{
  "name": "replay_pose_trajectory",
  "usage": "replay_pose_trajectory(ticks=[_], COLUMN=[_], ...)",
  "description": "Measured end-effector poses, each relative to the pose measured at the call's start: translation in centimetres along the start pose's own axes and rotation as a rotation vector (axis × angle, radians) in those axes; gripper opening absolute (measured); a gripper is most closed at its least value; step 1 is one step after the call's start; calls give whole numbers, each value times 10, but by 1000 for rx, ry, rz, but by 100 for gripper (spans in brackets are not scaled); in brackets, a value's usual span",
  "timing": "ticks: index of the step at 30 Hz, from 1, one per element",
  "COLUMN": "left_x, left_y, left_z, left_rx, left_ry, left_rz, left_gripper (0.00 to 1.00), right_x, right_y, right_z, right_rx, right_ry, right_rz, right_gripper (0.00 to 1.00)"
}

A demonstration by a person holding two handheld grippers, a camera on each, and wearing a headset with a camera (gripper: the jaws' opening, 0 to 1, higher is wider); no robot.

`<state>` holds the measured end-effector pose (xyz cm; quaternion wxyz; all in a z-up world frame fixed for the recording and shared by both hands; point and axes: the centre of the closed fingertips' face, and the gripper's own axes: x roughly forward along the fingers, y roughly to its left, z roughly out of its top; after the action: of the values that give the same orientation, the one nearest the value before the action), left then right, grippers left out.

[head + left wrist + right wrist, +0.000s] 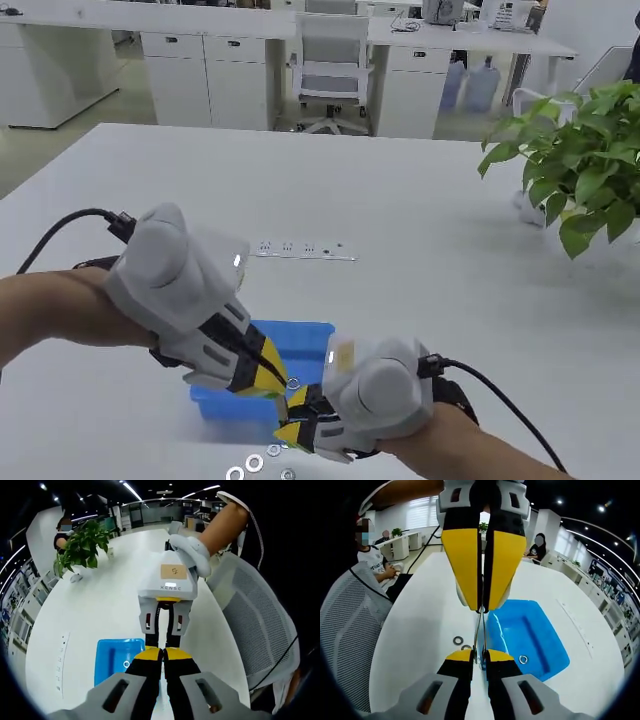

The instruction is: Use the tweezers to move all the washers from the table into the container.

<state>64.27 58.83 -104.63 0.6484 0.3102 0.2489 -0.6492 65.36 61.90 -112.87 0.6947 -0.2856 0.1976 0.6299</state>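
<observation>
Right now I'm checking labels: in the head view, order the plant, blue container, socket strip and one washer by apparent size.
1. plant, cut off by the frame edge
2. container, partly covered
3. socket strip, far off, so it looks small
4. washer

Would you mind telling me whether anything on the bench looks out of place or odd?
Nothing looks spilled or damaged. One oddity: the left gripper and right gripper meet tip to tip, both apparently shut on the same tweezers by the blue container. One washer lies inside; other washers lie on the table.
</observation>
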Motion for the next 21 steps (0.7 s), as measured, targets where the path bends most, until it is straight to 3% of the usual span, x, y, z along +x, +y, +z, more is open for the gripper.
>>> replay_pose_trajectory(ticks=[21], left_x=[10], left_y=[-14], left_z=[-10], left_rx=[-9], left_ry=[10], left_rz=[-13], left_gripper=[5], right_x=[6], right_y=[18], right_z=[-11], right_rx=[-5], right_ry=[8], right_rz=[19], right_gripper=[11])
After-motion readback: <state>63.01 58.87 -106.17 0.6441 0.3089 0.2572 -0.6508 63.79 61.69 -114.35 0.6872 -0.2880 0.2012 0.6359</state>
